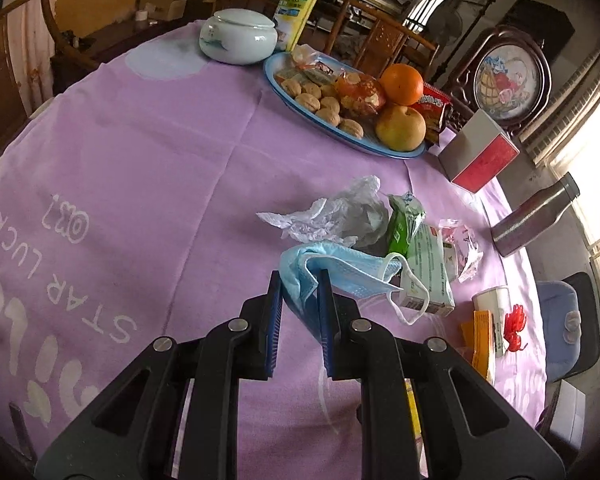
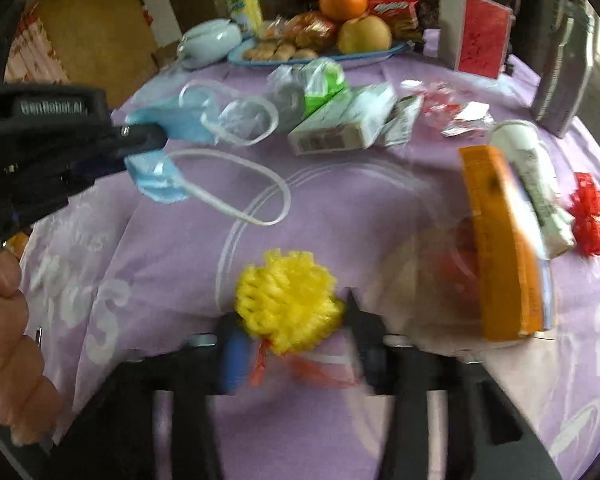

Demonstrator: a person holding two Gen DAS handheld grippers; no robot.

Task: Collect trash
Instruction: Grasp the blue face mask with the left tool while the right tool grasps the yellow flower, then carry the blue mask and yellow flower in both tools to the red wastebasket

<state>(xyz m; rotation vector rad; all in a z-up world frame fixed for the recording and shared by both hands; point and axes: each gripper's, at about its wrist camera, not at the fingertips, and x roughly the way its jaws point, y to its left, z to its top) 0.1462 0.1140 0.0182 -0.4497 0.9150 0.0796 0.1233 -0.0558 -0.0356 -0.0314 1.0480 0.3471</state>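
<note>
Yellow mesh: a yellow foam fruit net (image 2: 290,300) sits between the fingers of the right gripper (image 2: 292,320), low on the lilac printed tablecloth (image 1: 140,168); both pads seem to touch its sides, though blur hides how firmly.
Left gripper: the left gripper (image 1: 300,296) has its blue pads pinched on a pale blue disposable face mask (image 1: 340,268), white ear loops dangling; the right wrist view shows the mask lifted off the cloth, and fingers of a hand (image 2: 8,332) on the handle.
Box and tube: an orange cardboard box (image 2: 504,248) lies beside a white tube (image 2: 536,184), with a red mesh scrap (image 2: 588,220) just past them.
Middle litter: a white-and-green carton (image 1: 428,272), a green wrapper (image 1: 406,220), a crumpled clear plastic bag (image 1: 340,212) and a torn red-and-white wrapper (image 1: 466,248) lie close together.
Far side: a blue oval tray (image 1: 284,92) holds walnuts, an orange and a pear; a white lidded ceramic jar (image 1: 238,36) stands next to it.
</note>
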